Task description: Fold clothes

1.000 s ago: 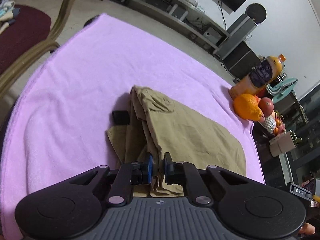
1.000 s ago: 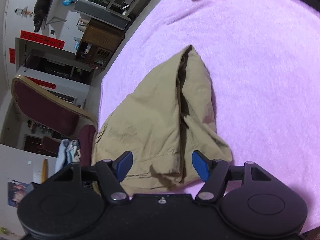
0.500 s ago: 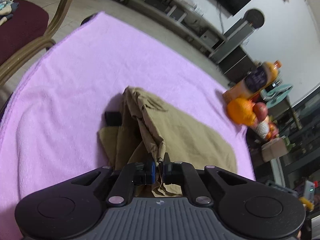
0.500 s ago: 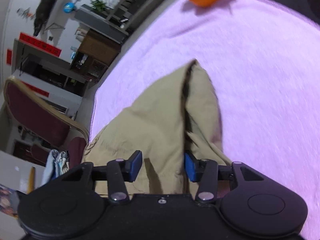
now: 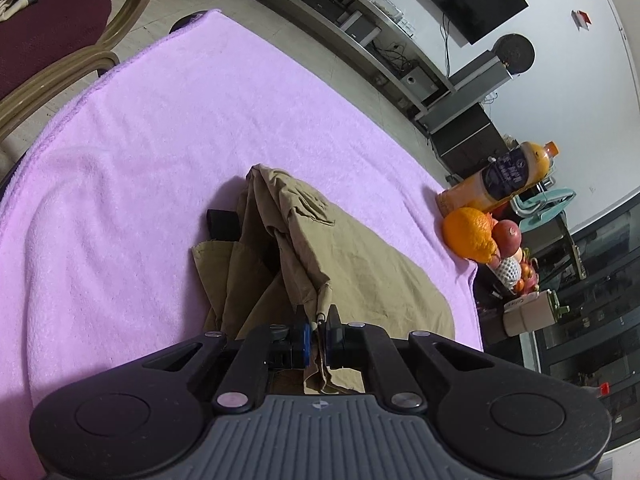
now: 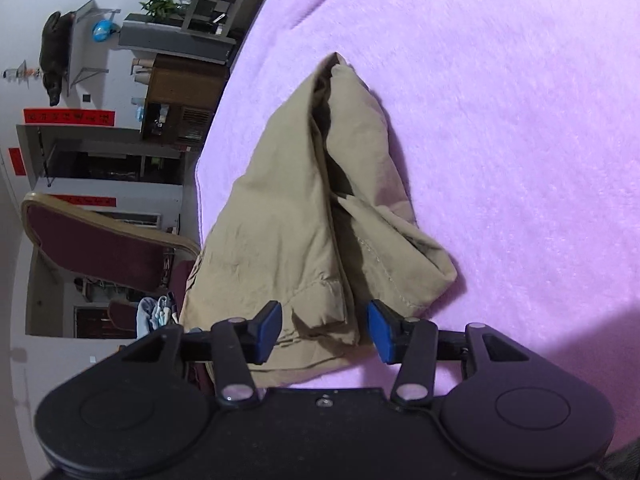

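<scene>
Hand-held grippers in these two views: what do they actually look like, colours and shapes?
The left hand-held gripper and right hand-held gripper are matte black plastic. Each has a wide body with two round discs, silver pivot screws on angled link arms, and two fingers with blue pads. The left's body is ribbed grey with a small round emblem. No cables or sleeves show.

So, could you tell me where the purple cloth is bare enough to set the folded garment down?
The widest bare stretch of purple cloth lies left of and beyond the khaki garment, toward the chair. In the right wrist view, cloth right of the garment is bare too. The corner by the orange and juice bottle is crowded.
</scene>
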Demonstrator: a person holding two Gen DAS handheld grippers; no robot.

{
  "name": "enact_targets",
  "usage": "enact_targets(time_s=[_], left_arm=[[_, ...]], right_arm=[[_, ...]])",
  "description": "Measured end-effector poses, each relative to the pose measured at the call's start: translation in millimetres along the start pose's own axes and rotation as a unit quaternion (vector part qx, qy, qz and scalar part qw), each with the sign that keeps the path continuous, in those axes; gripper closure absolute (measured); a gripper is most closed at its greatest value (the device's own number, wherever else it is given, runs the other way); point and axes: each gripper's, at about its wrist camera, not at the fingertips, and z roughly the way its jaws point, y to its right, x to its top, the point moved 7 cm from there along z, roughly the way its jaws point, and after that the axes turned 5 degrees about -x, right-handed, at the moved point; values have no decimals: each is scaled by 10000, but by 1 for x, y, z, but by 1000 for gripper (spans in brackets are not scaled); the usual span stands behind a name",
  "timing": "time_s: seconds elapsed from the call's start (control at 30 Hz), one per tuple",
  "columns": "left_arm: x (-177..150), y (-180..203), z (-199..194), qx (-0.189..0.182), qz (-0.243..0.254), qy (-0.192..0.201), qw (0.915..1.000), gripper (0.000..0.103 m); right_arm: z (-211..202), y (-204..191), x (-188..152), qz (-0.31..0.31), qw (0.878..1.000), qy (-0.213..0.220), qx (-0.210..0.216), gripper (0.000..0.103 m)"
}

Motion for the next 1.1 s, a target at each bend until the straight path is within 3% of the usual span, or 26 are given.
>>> enact_targets(time_s=[0.1,0.13,0.17,0.27,0.37,0.53,0.63,0.73,0.87,0.97,1.1], left_arm=[[0,-1,-2,6,-9,37,10000,99],[1,-1,-4,-24,-37,66,10000,99],[0,1,-8,-102,-106,92,9998,99],[-8,6,-18,-287,-262,161,9991,99],[-30,6,-8,90,-118,-18,9999,98],[-55,-5,19,701,55,-375,9968,96],[-55,-6,22,819,224,-385,9956,94],[-54,-8,21,828,241,-381,9955,94],[-54,-9,21,831,284,-408,9953,93],[-55,-6,22,904,451,-422,9940,93],[-56,-5,24,939,562,-443,9930,92]], right_arm=[[4,-4,3,5,9998,185,-124,62],[1,-9,4,-118,9993,306,-188,81],[-2,-13,4,-241,9985,428,-253,92],[-28,-42,8,-909,9901,1034,-260,93],[-44,-66,3,-1797,9725,1385,-535,93],[-9,-41,-1,-2423,9447,998,-1969,93],[-3,-39,-5,-2776,9277,958,-2306,88],[-26,-49,-4,-2862,9197,1392,-2299,83],[-56,-76,2,-2935,9156,2138,-1726,72],[-40,-87,-2,-3052,9177,2049,-1505,73],[0,-86,-2,-3287,9062,1828,-1932,81]])
